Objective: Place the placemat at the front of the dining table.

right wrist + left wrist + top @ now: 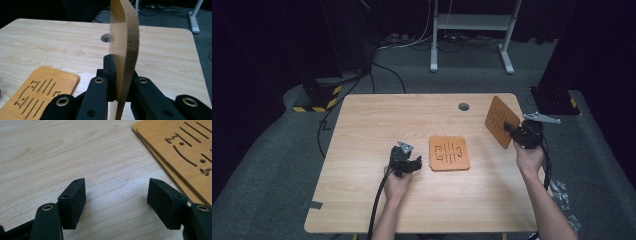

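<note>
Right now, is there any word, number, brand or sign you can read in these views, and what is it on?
No readable text anywhere.
Boards on the table: cut-out lines, dots and small shapes, a pattern, not letters.
Board held by the right gripper: similar slots, no words.
Yellow-black hazard stripes on the floor base: a marking, no wording.

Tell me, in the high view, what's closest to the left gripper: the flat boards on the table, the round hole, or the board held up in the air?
From the left gripper:
1. Flat boards, just right of it.
2. Round hole, farther back on the table.
3. Held board, far right, in the right gripper.
</note>
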Available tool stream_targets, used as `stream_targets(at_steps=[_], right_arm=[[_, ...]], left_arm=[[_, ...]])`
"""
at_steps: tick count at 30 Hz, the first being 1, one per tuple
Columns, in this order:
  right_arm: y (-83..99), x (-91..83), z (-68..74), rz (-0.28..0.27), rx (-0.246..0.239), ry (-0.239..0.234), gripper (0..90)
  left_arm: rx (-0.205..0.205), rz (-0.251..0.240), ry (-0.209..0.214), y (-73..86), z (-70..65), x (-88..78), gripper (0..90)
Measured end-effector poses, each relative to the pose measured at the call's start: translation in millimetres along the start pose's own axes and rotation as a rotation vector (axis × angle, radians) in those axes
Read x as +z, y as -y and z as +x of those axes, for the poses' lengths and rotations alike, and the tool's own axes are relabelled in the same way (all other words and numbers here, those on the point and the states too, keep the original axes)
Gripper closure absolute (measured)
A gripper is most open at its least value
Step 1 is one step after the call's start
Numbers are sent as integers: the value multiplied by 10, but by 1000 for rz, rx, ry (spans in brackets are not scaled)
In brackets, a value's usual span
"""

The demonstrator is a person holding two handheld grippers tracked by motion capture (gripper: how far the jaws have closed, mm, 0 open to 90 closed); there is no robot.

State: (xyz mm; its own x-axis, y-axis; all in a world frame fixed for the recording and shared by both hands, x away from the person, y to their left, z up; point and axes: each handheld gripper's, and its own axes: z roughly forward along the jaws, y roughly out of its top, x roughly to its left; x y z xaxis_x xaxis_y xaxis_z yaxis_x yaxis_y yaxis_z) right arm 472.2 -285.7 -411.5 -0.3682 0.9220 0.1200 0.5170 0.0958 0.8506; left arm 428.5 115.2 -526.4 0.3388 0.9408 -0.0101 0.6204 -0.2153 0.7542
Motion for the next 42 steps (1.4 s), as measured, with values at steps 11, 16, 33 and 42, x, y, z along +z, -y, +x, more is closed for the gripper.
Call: stream_targets(at_steps=[11, 16, 33, 42], right_arm=[[54, 69, -47, 15, 7, 36, 864], [117, 117, -86, 35, 22, 52, 864], [267, 265, -147, 65, 44, 97, 863], [304, 291, -195, 93, 54, 100, 855]], left_arm=[[0, 0, 0, 0, 0, 0, 313], [0, 0, 0, 0, 0, 0, 313], [19, 6, 11, -5, -5, 3, 289], [19, 6, 10, -5, -6, 3, 289]])
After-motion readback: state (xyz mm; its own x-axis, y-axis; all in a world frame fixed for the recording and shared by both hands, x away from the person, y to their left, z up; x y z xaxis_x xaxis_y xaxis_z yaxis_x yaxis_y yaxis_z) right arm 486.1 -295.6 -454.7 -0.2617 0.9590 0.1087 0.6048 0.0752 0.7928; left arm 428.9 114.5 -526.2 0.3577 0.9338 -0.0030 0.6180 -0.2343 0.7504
